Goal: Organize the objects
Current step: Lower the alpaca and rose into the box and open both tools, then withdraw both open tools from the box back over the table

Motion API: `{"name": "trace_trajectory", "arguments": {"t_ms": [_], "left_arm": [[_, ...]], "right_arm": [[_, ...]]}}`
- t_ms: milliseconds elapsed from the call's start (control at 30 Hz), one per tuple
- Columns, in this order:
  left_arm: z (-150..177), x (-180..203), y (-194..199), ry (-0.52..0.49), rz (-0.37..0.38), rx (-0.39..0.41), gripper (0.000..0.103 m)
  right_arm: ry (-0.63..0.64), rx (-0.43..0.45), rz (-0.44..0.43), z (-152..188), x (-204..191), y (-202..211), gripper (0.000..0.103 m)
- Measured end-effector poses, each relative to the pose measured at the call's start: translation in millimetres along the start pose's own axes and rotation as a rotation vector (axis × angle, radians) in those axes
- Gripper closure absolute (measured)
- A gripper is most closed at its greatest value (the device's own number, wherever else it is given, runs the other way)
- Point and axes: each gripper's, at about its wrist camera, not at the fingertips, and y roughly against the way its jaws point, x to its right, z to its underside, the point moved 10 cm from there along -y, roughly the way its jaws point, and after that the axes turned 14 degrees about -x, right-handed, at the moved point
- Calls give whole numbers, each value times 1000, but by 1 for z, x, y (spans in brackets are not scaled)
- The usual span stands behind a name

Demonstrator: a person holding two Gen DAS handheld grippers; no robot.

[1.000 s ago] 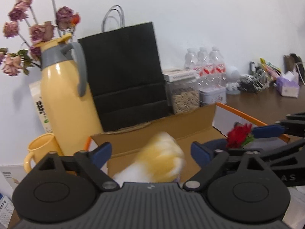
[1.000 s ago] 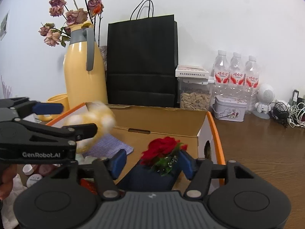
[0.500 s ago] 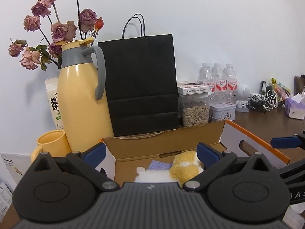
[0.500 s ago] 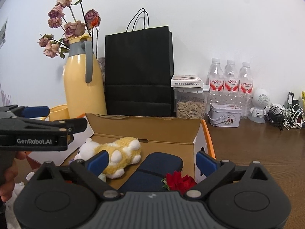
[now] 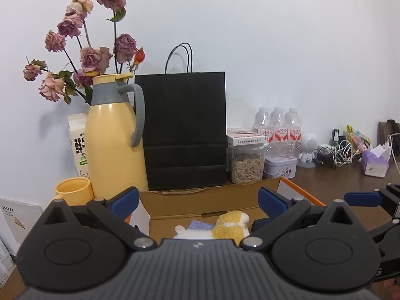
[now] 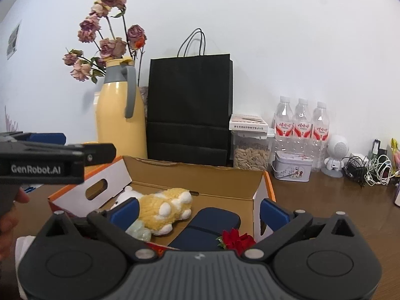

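Observation:
An open cardboard box (image 6: 200, 172) with orange edges sits on the brown table. In it lie a yellow and white plush toy (image 6: 165, 206), a navy pouch (image 6: 212, 222) and a red rose (image 6: 236, 240) at the pouch's near end. My right gripper (image 6: 198, 211) hovers at the box's near side, its jaws opening, with nothing pressed between them. The left gripper (image 5: 198, 198) is open and empty above the plush toy (image 5: 230, 227). It also shows at the left of the right wrist view, left gripper (image 6: 82, 145). The right gripper (image 5: 375, 215) appears at the right edge.
Behind the box stand a yellow thermos jug (image 5: 115, 145) with dried roses (image 5: 95, 57), a black paper bag (image 5: 186, 130) and a seed jar (image 5: 246, 162). A yellow mug (image 5: 73, 191) is at the left. Water bottles (image 6: 302, 122), a tin (image 6: 292, 170) and cables (image 6: 367, 170) line the back right.
The plush toy has dropped from the left gripper into the box. The right jaws have let go of the pouch with the rose. Both grippers have drawn back and upward.

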Motion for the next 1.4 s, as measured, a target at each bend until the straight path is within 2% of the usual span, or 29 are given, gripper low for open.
{"name": "trace_trajectory", "arguments": {"t_ms": [433,933,1133,1400], "left_arm": [[14,-7,54,10,2,-13,0],[52,-34,115,44,-44,-51,0],[73,-41,129,47,-60,-81,0],[107,-51,126,60,-69,-161,0]], "right_arm": [[4,12,-12,14,-12,45,0],[9,-14,-11,56,-22,96,0],[13,-41,-13,76,-25,105,0],[18,-97,-16,101,-23,104,0]]}}
